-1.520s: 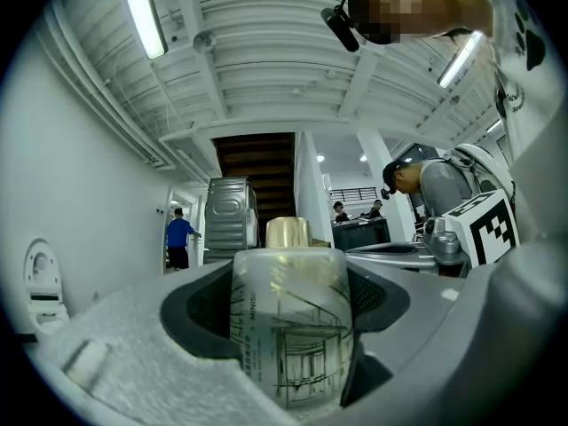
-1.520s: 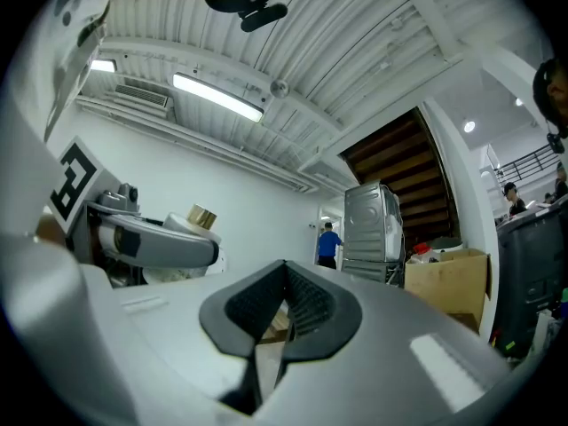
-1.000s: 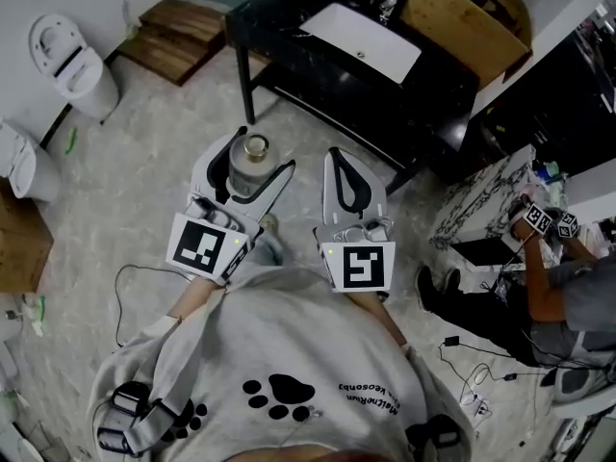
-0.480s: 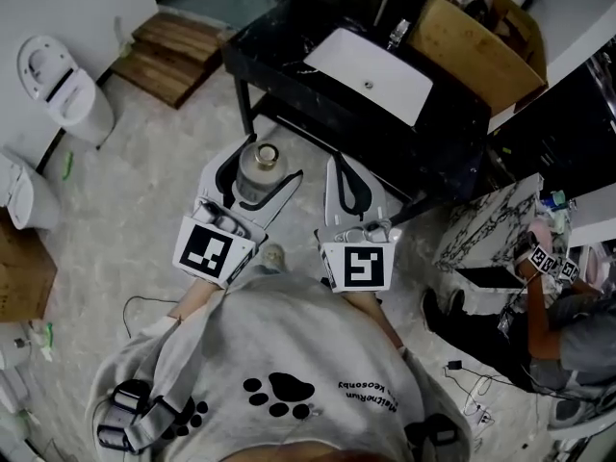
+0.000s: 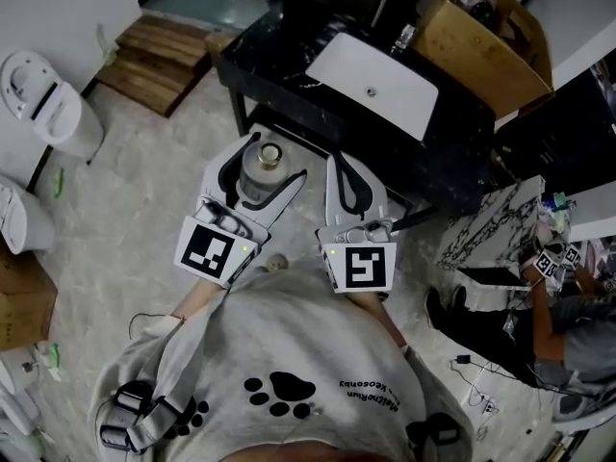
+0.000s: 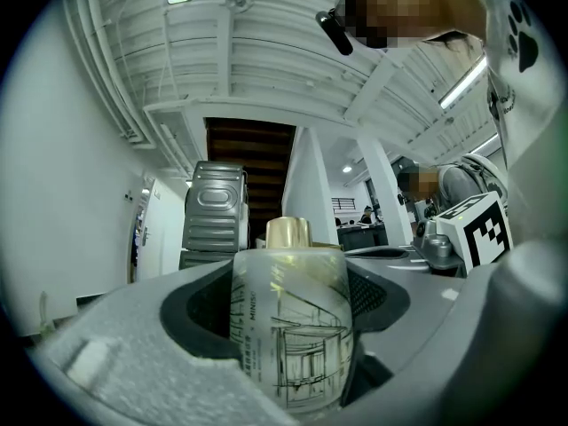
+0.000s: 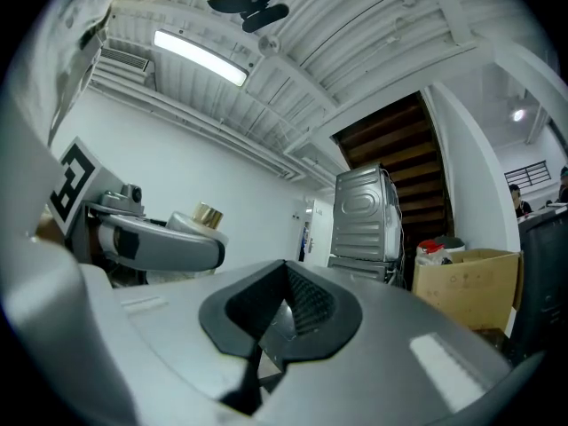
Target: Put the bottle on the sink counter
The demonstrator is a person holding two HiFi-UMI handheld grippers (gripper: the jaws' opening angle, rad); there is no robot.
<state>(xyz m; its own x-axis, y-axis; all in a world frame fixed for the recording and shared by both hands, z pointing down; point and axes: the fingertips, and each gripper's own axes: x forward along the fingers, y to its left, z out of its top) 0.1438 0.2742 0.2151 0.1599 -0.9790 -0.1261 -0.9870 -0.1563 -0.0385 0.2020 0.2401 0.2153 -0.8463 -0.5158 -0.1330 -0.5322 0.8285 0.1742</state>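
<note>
Speckled floor (image 5: 144, 191) down below, and the bottle (image 5: 257, 175) is up in the air over it, just short of the black sink counter (image 5: 274, 61) and not on it yet. It's frosted with a gold cap, standing upright, pinched between the wide-set jaws of the left gripper (image 5: 272, 159). The right gripper (image 5: 339, 162) is just beside it, jaws pressed together on nothing. A white basin (image 5: 371, 85) sits in the counter.

The head view is dim and grey, evenly lit from above, with a soft shadow under the sink counter (image 5: 265, 61) and mild bending at the edges. Both gripper views are bright fisheye circles with black corners; a ceiling light (image 7: 200, 58) glares white. The bottle (image 6: 288, 335) looks sharp; the nearest foreground blurs.
</note>
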